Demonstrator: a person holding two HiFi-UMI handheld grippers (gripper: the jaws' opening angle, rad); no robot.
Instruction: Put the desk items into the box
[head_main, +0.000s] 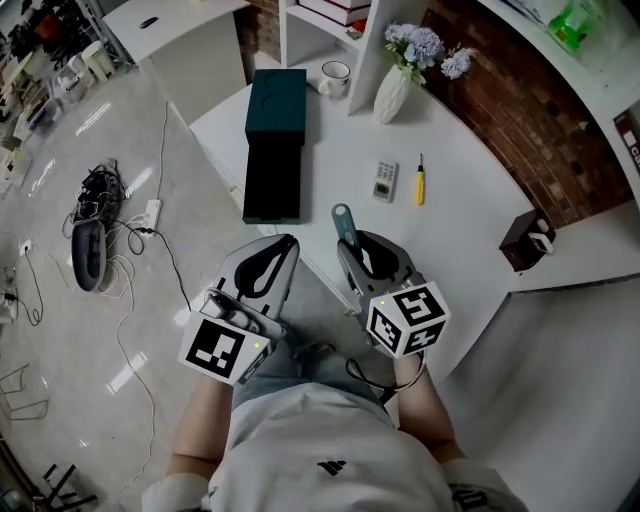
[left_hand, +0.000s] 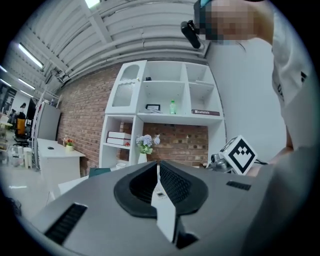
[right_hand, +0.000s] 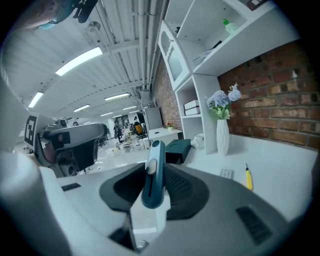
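Note:
A dark teal box (head_main: 276, 100) lies on the white desk (head_main: 470, 190), with its black open part (head_main: 272, 178) toward me; the box (right_hand: 177, 148) also shows in the right gripper view. To its right lie a small white remote (head_main: 385, 180) and a yellow-handled tool (head_main: 420, 180). My right gripper (head_main: 352, 245) hovers over the desk's near edge, shut on a teal utility knife (right_hand: 152, 172) that stands up between the pads. Beside it, off the desk edge, is my left gripper (head_main: 268, 262), its jaws pressed together with nothing between them.
A white vase of flowers (head_main: 392, 92) and a mug (head_main: 335, 75) stand at the back by the white shelf unit. A brown box (head_main: 525, 238) sits at the desk's right edge. Cables and a power strip (head_main: 95, 225) lie on the floor to the left.

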